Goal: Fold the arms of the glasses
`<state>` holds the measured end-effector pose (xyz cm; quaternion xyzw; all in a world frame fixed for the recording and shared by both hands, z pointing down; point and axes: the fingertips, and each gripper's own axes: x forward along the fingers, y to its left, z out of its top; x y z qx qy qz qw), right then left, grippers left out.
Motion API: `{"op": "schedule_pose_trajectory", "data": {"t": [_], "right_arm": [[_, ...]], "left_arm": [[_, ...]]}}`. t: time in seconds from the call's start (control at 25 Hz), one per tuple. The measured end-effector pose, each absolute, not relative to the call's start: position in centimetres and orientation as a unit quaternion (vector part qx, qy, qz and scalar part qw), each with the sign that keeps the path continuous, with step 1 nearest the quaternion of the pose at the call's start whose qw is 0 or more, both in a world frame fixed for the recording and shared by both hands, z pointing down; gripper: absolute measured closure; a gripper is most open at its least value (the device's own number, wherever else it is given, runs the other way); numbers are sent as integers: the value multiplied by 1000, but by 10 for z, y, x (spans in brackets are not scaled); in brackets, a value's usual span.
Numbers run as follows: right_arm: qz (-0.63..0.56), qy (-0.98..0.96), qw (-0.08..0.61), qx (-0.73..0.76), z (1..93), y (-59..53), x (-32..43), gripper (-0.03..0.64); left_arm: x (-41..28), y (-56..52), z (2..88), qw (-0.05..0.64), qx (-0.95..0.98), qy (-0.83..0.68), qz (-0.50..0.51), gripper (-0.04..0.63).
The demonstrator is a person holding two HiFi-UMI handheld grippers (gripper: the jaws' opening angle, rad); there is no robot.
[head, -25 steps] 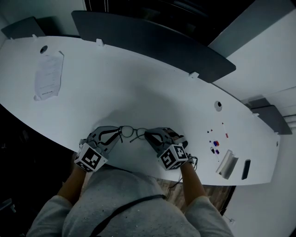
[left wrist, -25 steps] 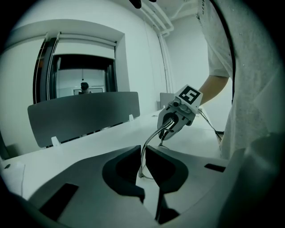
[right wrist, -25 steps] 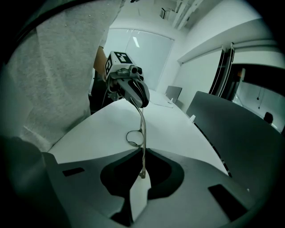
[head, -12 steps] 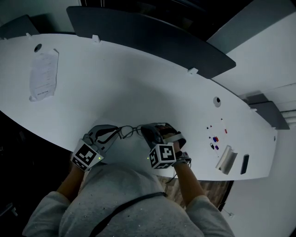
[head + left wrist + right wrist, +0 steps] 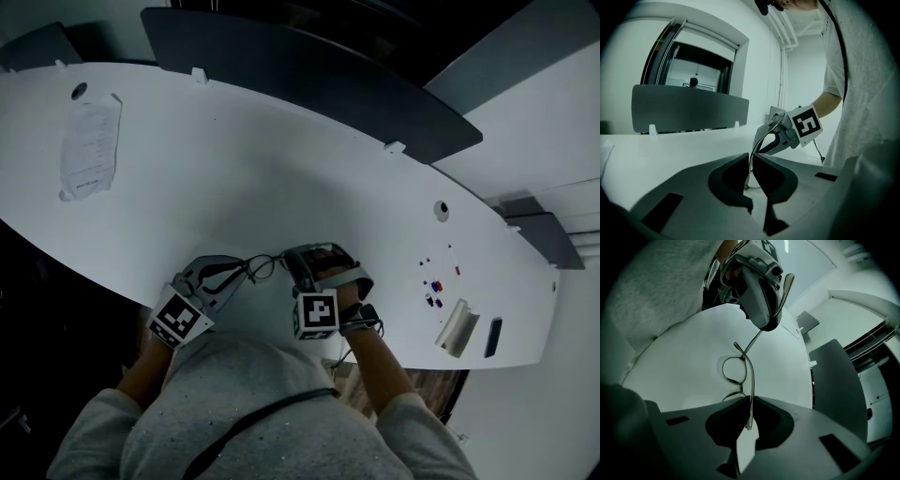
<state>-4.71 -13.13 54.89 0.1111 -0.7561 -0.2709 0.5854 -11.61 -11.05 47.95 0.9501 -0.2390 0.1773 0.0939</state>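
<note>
Right hand-held gripper [image 5: 751,401] rolled inward, pinching a glasses [image 5: 752,378] arm, left hand-held gripper [image 5: 751,160] apparently pinching the other

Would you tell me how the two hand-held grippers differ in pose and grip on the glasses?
The left hand-held gripper lies nearly level; the right hand-held gripper tips steeply down. The right pinches an arm near its tip; where the left grips is unclear. Both are shut on the glasses.
</note>
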Motion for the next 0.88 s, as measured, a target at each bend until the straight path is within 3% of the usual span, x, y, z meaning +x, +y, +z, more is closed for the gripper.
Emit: {"op": "schedule_pose_trajectory", "data": {"t": [0.36,0.68,0.88], "right_arm": [[-342,-722,588,130,546,-143,-64,586],[-320,-723,595,145,566,-127,-68,586],[-386,-634,661,110,566,-132,-46,586]], "left_arm": [[-112,-110,480,93,949,-244,177,560],[-110,-108,479,98,947,-248,176,560],[-110,-107,479,99,947,-252,175,560]]}}
